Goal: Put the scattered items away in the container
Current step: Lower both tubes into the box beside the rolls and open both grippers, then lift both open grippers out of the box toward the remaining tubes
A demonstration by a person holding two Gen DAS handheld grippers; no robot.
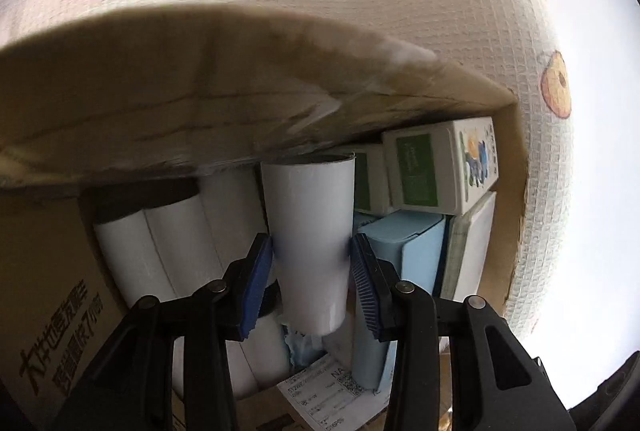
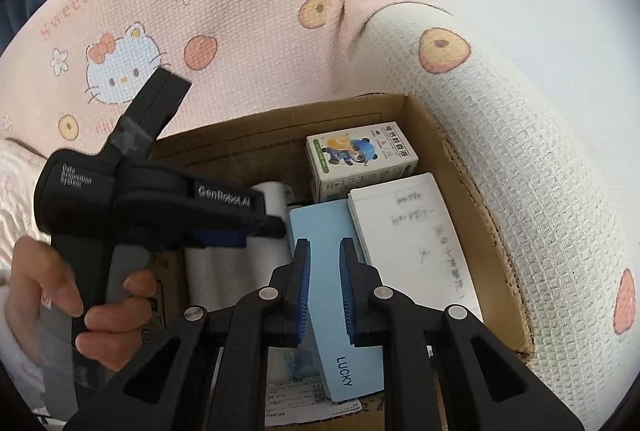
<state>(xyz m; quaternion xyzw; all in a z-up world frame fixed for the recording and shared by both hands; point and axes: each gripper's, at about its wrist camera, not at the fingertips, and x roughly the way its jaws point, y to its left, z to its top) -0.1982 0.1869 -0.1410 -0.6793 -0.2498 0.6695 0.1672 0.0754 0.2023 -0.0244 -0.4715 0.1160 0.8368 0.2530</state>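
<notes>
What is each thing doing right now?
Cardboard box: open, partly filled.
White roll: gripped, over the box.
Left gripper: shut on the white roll.
Right gripper: shut, empty, above the blue LUCKY box.
Green-and-white box: lying inside.

A brown cardboard box [image 2: 452,167], open at the top, fills the lower middle of the right wrist view. A white paper roll [image 1: 310,243] stands tilted at the centre of the left wrist view, above more white rolls [image 1: 168,251] lying side by side at lower left. A small white carton with green panels and a cartoon figure [image 2: 360,161] sits at the box's far end. A pale blue box marked LUCKY [image 2: 328,287] lies flat along the middle, and white cards with handwriting [image 2: 412,231] rest to its right.
</notes>
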